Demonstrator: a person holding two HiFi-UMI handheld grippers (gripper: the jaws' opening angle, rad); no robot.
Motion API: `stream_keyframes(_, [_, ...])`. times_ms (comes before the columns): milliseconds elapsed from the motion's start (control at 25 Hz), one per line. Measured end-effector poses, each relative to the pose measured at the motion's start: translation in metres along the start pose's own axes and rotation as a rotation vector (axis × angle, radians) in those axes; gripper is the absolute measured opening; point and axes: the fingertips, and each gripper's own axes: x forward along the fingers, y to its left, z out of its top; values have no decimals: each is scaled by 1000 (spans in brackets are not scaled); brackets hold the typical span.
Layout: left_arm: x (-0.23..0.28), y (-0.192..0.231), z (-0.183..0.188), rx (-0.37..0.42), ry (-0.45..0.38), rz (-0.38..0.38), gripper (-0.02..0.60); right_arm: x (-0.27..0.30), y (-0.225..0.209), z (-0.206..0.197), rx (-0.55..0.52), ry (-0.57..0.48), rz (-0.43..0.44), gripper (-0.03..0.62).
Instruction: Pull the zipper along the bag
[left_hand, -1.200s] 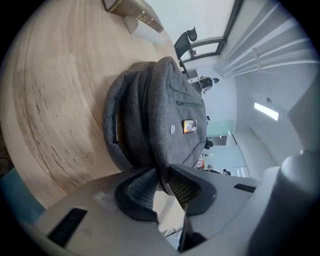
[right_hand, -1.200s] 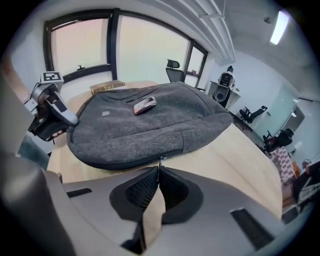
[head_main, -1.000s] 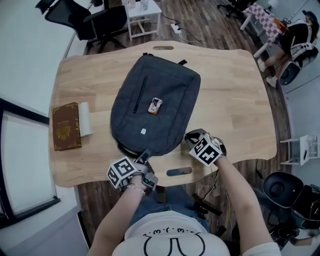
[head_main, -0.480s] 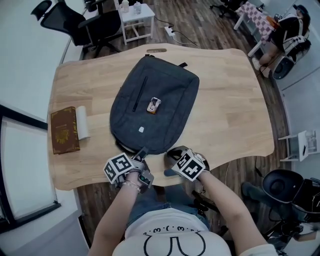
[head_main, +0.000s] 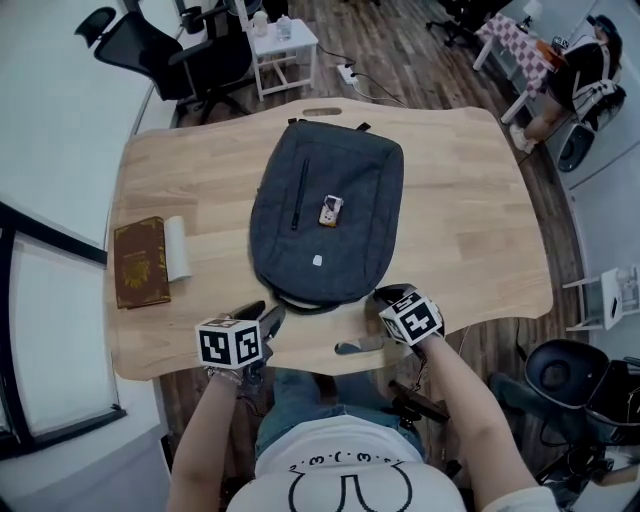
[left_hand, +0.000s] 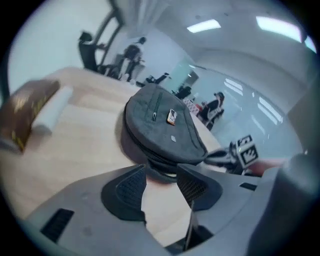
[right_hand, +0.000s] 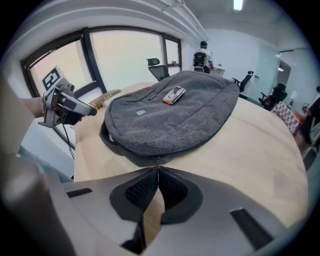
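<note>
A dark grey backpack (head_main: 325, 215) lies flat on the wooden table (head_main: 470, 220). At its near right edge my right gripper (head_main: 387, 295) is shut on the thin metal zipper pull (right_hand: 158, 162), which shows between the closed pads in the right gripper view (right_hand: 157, 172). My left gripper (head_main: 263, 318) hovers just off the bag's near left corner. Its jaws have just been opening, and they stand apart with nothing between them in the left gripper view (left_hand: 161, 175). The bag's near rim (left_hand: 165, 162) lies just beyond those tips.
A brown book (head_main: 140, 262) and a white roll (head_main: 178, 248) lie at the table's left. A small orange-and-white tag (head_main: 331, 210) sits on the bag. A handle slot (head_main: 358, 346) is cut by the near edge. Chairs and a small white table (head_main: 285, 40) stand beyond.
My left gripper let go of the bag's near edge, rolled, lifted off to the left and opened. The right gripper slid left along the bag's edge, then back right, staying shut.
</note>
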Motion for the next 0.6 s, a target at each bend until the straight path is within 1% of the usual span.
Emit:
stream_keyframes(40, [3,1,6,166,8,39,175,-1,-10,-1,11,1,-21,57])
stream_keyframes(120, [15,-3,19,537,20,89,205,-2,-26,-1,11,7,-52,57])
stream_keyframes(160, [23,-9,23,711,40,89,227,-2,-32,-1,7,12,-59,57])
stream_keyframes(200, [31,-15,24,861,77,73,241,-2,-36,-1,-1,18,-61,57])
stream_keyframes(240, [39,-20,23,985,131,50,253,-2,-40,-1,-13,24,-59,57])
stream_keyframes(280, [46,-24,21,1092,188,29,257,-2,-42,-2,-27,31,-55,57])
stream_keyframes(360, [59,-24,18,1285,294,8,259,0,-43,-1,-62,46,-41,57])
stream_keyframes(400, [65,-22,16,1370,341,2,259,1,-43,-1,-79,53,-34,57])
stream_keyframes(440, [71,-20,13,1435,380,-8,259,2,-43,-1,-97,60,-29,57])
stream_keyframes(480, [76,-19,10,1461,412,-28,259,2,-44,0,-111,65,-29,58])
stream_keyframes(520, [80,-19,7,1441,439,-58,248,2,-46,0,-119,65,-31,60])
stream_keyframes(560, [83,-21,6,1385,460,-89,214,0,-48,0,-117,62,-34,58])
stream_keyframes(600, [85,-23,6,1317,474,-111,201,-2,-49,0,-105,54,-33,57])
